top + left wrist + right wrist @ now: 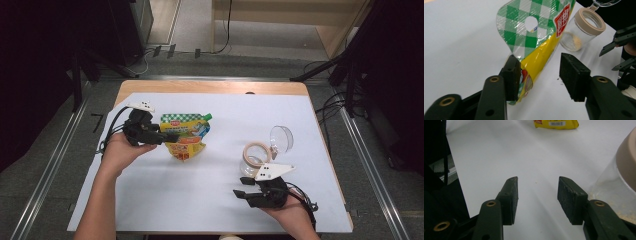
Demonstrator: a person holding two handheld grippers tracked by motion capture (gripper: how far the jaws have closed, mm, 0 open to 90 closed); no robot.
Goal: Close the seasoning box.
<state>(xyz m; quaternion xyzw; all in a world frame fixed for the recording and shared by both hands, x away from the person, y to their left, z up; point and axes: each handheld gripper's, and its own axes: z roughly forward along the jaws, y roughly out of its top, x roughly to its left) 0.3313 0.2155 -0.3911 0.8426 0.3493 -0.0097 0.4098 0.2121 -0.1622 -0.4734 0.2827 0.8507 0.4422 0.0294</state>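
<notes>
A spouted pouch (185,135), green-checked at the top and yellow below, stands tilted on the white table cover (200,195). My left gripper (172,137) reaches it from the left. In the left gripper view the pouch (534,30) is between the jaws: one pad touches its side, and the other pad stands well off it. A clear jar (255,160) with a beige rim and a hinged clear lid (281,138) stands at the right, with a little powder in it (581,30). My right gripper (242,187) rests open just in front of the jar (621,177), with nothing between its jaws.
The wooden table's far edge (210,87) and right edge border the white cover. Beyond them are floor rails, cables and dark stands. In the left gripper view the right gripper (621,47) shows beside the jar. White cover lies bare between pouch and jar.
</notes>
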